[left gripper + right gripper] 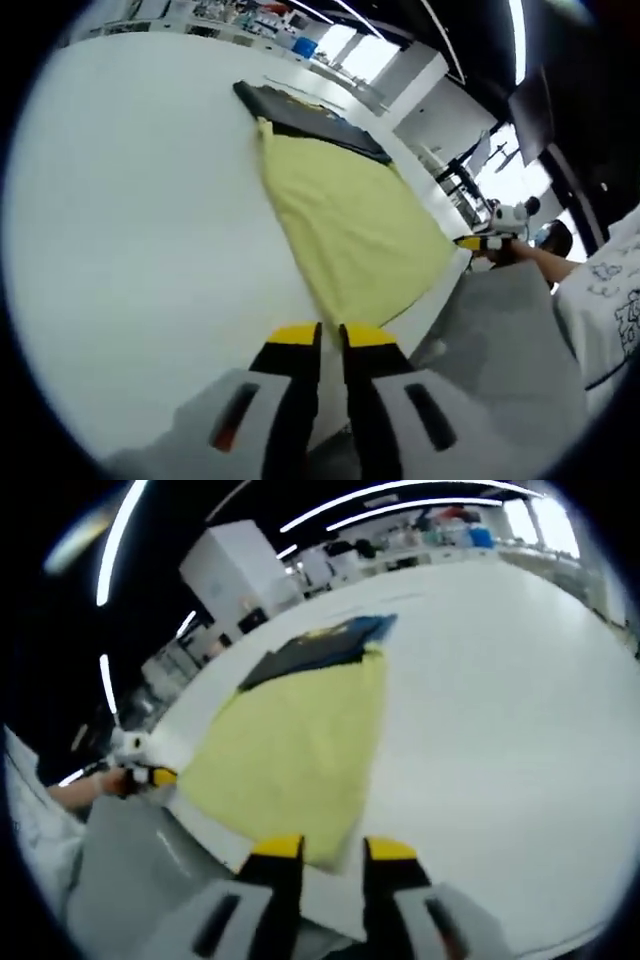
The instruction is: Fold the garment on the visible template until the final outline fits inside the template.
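While the pale yellow cloth garment point(345, 215) lay spread over the dark template point(310, 120) (folding seemingly unfinished), both grippers point(330, 335) point(333, 850) stood narrowly parted, empty.

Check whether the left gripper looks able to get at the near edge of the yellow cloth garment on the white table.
Probably yes: the left gripper sits at the yellow cloth garment's near edge on the white table, with nothing between them.
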A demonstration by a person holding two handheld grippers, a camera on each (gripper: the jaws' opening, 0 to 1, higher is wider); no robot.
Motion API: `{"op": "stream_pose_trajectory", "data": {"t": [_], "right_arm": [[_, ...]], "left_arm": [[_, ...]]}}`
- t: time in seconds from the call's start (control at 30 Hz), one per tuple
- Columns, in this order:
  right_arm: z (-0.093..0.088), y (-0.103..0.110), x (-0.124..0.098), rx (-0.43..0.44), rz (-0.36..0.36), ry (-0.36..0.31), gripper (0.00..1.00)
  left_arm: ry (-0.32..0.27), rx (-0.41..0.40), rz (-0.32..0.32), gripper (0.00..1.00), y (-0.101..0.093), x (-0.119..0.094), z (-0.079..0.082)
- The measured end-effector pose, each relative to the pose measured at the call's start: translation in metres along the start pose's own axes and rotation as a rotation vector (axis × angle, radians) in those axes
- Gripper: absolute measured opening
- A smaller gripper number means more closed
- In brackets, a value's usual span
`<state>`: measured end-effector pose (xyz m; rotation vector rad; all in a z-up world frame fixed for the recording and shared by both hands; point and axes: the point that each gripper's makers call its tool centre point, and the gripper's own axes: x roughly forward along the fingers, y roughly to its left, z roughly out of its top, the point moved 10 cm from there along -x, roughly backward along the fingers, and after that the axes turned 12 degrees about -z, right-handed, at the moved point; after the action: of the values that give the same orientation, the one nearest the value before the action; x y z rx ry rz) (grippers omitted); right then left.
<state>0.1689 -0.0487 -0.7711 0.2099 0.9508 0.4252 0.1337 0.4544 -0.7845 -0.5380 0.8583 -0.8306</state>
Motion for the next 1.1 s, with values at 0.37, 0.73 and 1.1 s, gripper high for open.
{"op": "stream_pose_trajectory", "data": {"t": [0.37, 0.73, 1.1], "right_arm": [[-0.005, 0.002, 0.008, -0.013, 0.017, 0.032, 0.04], [0.002, 0.01, -0.007, -0.002, 0.032, 0.042, 0.0], [0.005, 0.024, -0.033, 0.02, 0.084, 0.076, 0.0]], "left_arm": [[-0.012, -0.063, -0.037, 0.03, -0.028, 0.022, -0.006], [0.012, -0.016, -0.025, 0.0, -0.024, 0.01, -0.006], [-0.054, -0.07, -0.057, 0.0, -0.048, -0.018, -0.006]]}}
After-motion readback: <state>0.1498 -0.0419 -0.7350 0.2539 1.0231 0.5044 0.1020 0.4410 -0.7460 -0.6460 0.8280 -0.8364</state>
